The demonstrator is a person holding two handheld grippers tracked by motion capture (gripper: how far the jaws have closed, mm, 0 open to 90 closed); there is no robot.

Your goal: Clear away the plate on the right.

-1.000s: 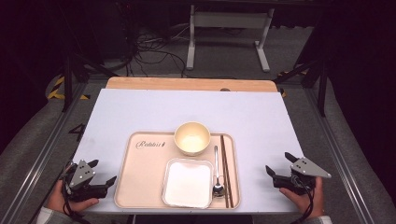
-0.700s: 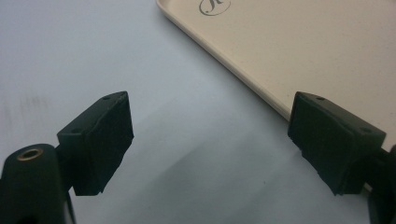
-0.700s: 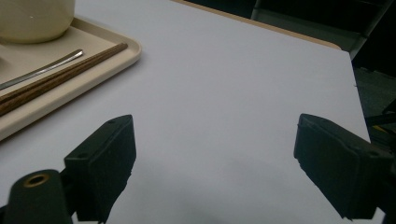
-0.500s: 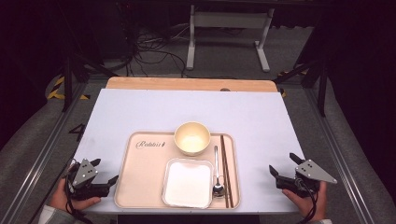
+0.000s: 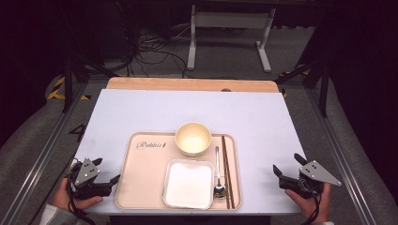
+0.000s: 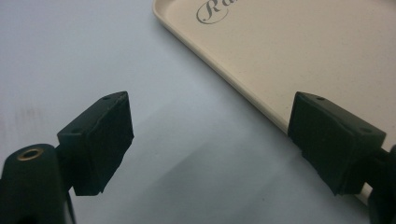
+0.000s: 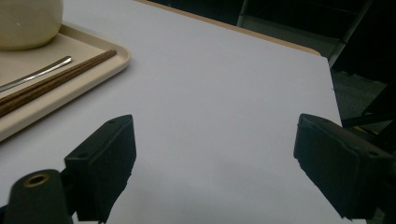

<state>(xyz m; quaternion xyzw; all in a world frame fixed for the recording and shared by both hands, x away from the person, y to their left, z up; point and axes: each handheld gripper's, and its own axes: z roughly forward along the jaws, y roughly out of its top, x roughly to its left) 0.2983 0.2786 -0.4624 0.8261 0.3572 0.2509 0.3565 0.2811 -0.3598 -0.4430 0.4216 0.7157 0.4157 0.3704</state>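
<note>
A beige tray (image 5: 141, 187) lies at the near middle of the white table. On it are a cream bowl (image 5: 193, 138), a white square dish (image 5: 187, 183), a metal spoon (image 5: 218, 173) and brown chopsticks (image 5: 226, 171). My left gripper (image 5: 107, 170) rests open on the table just left of the tray, pointing at its left rim (image 6: 224, 79); nothing lies between its pads (image 6: 100, 140). My right gripper (image 5: 287, 164) sits open to the right of the tray, apart from it and holding nothing. Its own view has the chopsticks (image 7: 56, 81), spoon handle (image 7: 37, 72) and bowl (image 7: 28, 21) at upper left.
The white tabletop (image 5: 187, 112) stretches bare beyond the tray to a wooden strip (image 5: 187, 84) along the far edge. Metal frame rails (image 5: 42, 154) run along both sides. Cables and a stand's legs (image 5: 225, 42) lie on the floor past the table.
The right gripper has slid slightly toward the near right corner of the table. The left gripper has hardly shifted. Both stay open.
</note>
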